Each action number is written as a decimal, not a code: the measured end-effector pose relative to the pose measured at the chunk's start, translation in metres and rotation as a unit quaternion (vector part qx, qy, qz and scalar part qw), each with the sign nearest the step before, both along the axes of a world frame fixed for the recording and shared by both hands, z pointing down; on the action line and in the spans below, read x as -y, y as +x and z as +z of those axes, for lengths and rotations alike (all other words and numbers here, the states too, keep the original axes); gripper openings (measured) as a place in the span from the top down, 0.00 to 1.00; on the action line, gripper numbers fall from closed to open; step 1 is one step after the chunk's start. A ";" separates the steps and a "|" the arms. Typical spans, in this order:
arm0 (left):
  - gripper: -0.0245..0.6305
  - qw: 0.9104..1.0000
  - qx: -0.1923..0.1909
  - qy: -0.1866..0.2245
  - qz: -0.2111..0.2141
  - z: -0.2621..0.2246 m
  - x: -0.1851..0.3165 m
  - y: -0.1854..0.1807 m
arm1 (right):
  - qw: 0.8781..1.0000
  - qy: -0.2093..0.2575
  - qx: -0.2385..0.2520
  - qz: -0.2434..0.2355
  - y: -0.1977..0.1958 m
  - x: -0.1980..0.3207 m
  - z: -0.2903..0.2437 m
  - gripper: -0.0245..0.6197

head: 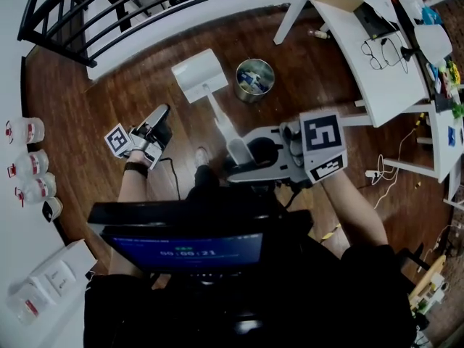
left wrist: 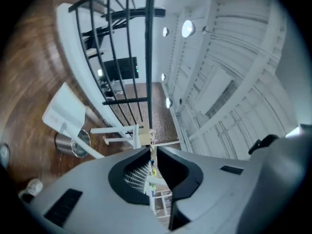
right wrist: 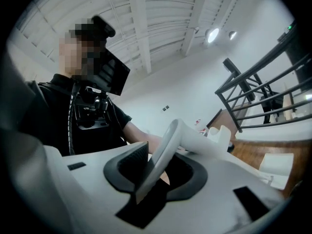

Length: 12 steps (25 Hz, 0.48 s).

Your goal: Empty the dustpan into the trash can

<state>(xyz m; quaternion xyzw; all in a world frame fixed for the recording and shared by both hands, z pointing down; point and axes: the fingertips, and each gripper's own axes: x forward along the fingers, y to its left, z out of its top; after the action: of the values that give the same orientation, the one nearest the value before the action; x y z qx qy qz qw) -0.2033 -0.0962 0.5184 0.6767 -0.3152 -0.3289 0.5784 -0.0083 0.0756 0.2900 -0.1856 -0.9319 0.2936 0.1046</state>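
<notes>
The white dustpan (head: 197,75) hangs over the wood floor just left of the small metal trash can (head: 254,80), which holds some litter. Its long white handle (head: 223,125) runs back into my right gripper (head: 243,154), which is shut on it. In the right gripper view the handle (right wrist: 165,150) crosses slantwise between the pads and the pan (right wrist: 279,169) shows at the right. My left gripper (head: 161,114) floats to the left of the handle, jaws together with nothing between them. The left gripper view shows its empty jaws (left wrist: 152,165), the dustpan (left wrist: 63,112) and the can (left wrist: 73,143).
A black railing (head: 80,20) on a white kerb runs along the far left. A white table (head: 377,56) with glasses and clutter stands at the right, with cables on the floor beside it. Several jars (head: 25,158) line a white surface at the left. A screen (head: 185,249) hangs at the person's chest.
</notes>
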 end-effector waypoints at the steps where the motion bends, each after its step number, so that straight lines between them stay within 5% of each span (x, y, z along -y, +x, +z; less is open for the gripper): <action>1: 0.96 0.999 0.022 0.024 -0.002 -0.015 0.004 -0.006 | 1.000 -0.001 -0.003 0.004 -0.002 0.002 0.004 0.79; 7: 0.96 0.977 0.144 0.153 -0.047 -0.101 0.020 -0.042 | 0.999 -0.019 -0.020 0.030 -0.019 0.015 0.032 0.79; 10: 0.96 0.948 0.231 0.212 -0.059 -0.127 0.019 -0.053 | 0.998 -0.036 -0.024 0.041 -0.026 0.020 0.047 0.79; 12: 0.96 0.918 0.302 0.249 -0.058 -0.141 0.016 -0.051 | 0.997 -0.046 -0.028 0.046 -0.032 0.023 0.059 0.79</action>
<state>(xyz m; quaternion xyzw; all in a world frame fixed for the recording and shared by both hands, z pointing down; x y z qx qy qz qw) -0.2548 -0.1125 0.3776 0.8464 -0.4218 -0.2096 0.2486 -0.0400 0.0531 0.3490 -0.1388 -0.9214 0.3462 0.1087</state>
